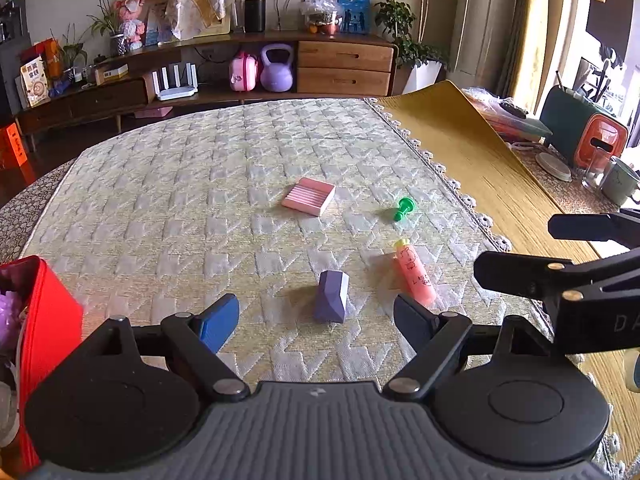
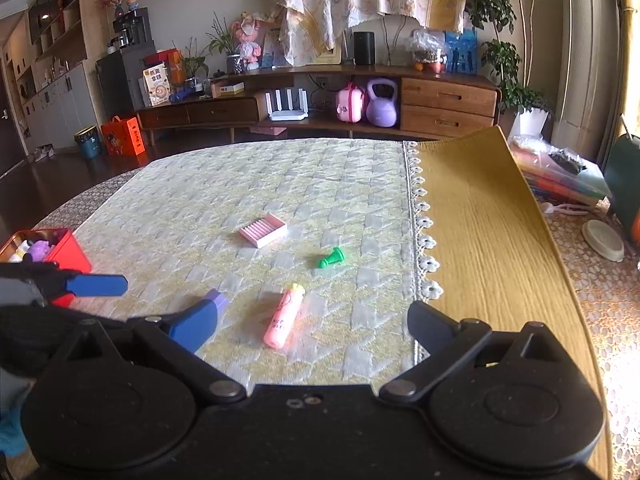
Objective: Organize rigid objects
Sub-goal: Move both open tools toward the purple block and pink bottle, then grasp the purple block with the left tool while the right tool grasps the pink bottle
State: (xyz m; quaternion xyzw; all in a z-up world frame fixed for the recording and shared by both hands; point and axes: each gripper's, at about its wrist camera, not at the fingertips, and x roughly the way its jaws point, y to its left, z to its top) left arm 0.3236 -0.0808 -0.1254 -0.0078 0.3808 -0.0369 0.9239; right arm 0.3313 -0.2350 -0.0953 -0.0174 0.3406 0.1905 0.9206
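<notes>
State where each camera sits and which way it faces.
Left wrist: on the left claw, facing the purple block; its own open fingers show, the right claw at right.
Right wrist: on the right claw, facing the pink tube; its open fingers show.
Shared: pink tray, green piece, red box.

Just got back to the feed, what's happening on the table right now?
Nothing is held yet. The left claw is open and lined up on the purple block, which sits between its fingers' line of approach. The right claw is open too, with the pink tube lying ahead of it. The pink ridged tray and green pawn-shaped piece lie loose on the quilted cloth. The red tin at left already holds some toys.
</notes>
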